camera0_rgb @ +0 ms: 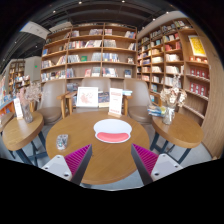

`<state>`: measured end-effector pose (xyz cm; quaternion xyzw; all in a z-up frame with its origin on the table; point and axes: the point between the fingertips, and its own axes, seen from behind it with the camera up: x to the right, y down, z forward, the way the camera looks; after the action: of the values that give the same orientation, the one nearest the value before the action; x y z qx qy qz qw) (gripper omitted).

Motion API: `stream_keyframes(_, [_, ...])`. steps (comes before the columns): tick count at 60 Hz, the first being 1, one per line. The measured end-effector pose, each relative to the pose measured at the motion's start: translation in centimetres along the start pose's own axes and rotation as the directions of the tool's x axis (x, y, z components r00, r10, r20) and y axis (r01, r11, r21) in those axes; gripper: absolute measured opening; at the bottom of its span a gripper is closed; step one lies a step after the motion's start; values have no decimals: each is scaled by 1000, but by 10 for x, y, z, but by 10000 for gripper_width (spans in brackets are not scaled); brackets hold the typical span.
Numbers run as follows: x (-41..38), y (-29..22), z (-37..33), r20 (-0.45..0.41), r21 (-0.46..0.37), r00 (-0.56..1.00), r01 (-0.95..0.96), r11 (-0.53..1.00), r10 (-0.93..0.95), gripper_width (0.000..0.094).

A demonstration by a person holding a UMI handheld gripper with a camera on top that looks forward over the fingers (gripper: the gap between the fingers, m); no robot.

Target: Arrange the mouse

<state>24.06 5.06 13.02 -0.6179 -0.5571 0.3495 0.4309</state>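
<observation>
Pale two-finger tool (112, 160) with magenta ribbed pads (77, 155)

Reading room of a library or bookshop café.

Tall wooden bookshelves (90, 55) filled with rows of books line the back wall, and a second run of shelves (178, 65) covers the side wall to the right, rising close to the ceiling. In front of them stand several round wooden tables: one table (100, 150) nearest the viewer, with further tables to either side (20, 130) (185, 125). Wooden chairs (70, 102) are drawn up around them, and upright display cards (116, 101) stand on the far edge of the nearest table.
</observation>
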Motion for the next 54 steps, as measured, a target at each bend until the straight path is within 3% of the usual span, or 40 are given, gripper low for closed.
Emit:
stream_keyframes(24, [-172,39,22,208,-74,978,36,997,-20,849])
stream_keyframes(54, [-243,72,110,243,-115,968,94,989,-64,850])
